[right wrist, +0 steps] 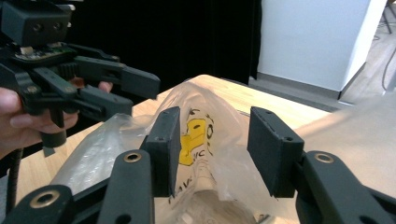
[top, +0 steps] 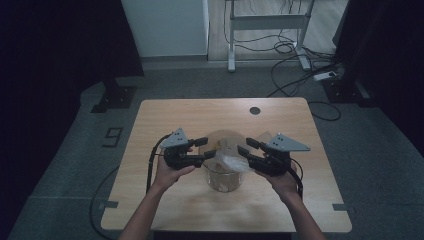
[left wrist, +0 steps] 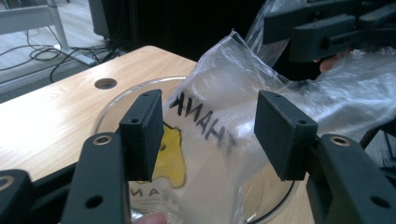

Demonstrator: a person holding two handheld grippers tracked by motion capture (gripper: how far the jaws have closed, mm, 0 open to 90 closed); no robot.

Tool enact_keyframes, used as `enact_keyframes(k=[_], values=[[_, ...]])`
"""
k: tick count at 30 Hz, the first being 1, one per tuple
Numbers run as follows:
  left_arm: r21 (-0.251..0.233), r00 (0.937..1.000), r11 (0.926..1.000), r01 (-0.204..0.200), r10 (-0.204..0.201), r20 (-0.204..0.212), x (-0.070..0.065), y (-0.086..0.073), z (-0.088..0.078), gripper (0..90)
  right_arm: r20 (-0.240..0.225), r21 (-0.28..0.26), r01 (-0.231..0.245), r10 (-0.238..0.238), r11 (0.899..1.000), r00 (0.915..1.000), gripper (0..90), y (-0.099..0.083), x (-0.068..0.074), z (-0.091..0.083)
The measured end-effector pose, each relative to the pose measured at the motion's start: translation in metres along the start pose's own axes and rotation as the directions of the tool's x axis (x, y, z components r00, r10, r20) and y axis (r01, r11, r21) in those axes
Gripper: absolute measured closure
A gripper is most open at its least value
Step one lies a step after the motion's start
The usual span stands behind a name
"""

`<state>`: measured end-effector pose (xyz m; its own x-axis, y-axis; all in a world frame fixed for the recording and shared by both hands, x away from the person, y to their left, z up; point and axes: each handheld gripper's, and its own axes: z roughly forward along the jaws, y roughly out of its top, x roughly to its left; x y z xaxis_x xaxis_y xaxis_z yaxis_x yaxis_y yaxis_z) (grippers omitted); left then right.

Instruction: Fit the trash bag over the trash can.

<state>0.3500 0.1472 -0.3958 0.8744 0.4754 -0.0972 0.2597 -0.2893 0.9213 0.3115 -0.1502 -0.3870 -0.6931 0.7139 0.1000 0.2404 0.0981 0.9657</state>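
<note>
A clear round container stands in the middle of the wooden table. A thin clear plastic bag with a yellow print and black letters sits in its mouth and spills over the rim. My left gripper is at the container's left rim and my right gripper at its right rim, tips facing each other. In the left gripper view the bag rises between the open jaws of the left gripper, pads apart from it. The right gripper is open too, with the bag between its pads.
A round cable hole lies at the table's far side. On the floor beyond are a white desk frame, loose cables and a power strip. A dark stand foot is at the far left.
</note>
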Motion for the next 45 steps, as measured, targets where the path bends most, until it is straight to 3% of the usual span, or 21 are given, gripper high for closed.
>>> enact_keyframes(k=[8,20,24,32,38,41,45], values=[[0.015,0.9998,0.9997,-0.021,0.021,-0.003,-0.007,0.002,0.012,42.5,-0.048,0.028,-0.012,0.013,1.000,0.9988,56.5,0.003,0.003,0.012],[0.007,0.9994,0.9993,-0.035,0.035,0.003,-0.010,0.002,0.009,42.6,-0.089,0.055,-0.005,0.010,0.998,0.9959,57.4,-0.009,0.016,0.017],[0.004,0.9992,0.9992,-0.039,0.039,0.006,-0.011,0.001,0.007,42.6,-0.100,0.040,-0.008,0.012,0.999,0.9949,57.4,-0.009,0.020,0.016],[0.003,0.9995,0.9995,-0.033,0.033,0.002,-0.011,-0.002,0.006,42.8,-0.101,0.046,0.001,0.004,0.999,0.9948,58.3,-0.002,0.027,0.017],[-0.002,0.9996,0.9996,-0.026,0.026,0.004,-0.009,-0.004,0.004,42.8,-0.069,0.083,-0.008,0.014,0.996,0.9975,59.9,-0.012,0.024,0.024],[-0.003,0.9996,0.9996,-0.027,0.027,0.006,-0.009,-0.003,0.004,42.8,-0.071,0.105,-0.018,0.025,0.994,0.9972,65.2,-0.017,0.023,0.029],[-0.002,0.9992,0.9994,-0.034,0.034,0.020,-0.012,-0.002,0.004,42.6,-0.083,0.113,-0.002,0.011,0.994,0.9965,81.2,-0.019,0.024,0.034]])
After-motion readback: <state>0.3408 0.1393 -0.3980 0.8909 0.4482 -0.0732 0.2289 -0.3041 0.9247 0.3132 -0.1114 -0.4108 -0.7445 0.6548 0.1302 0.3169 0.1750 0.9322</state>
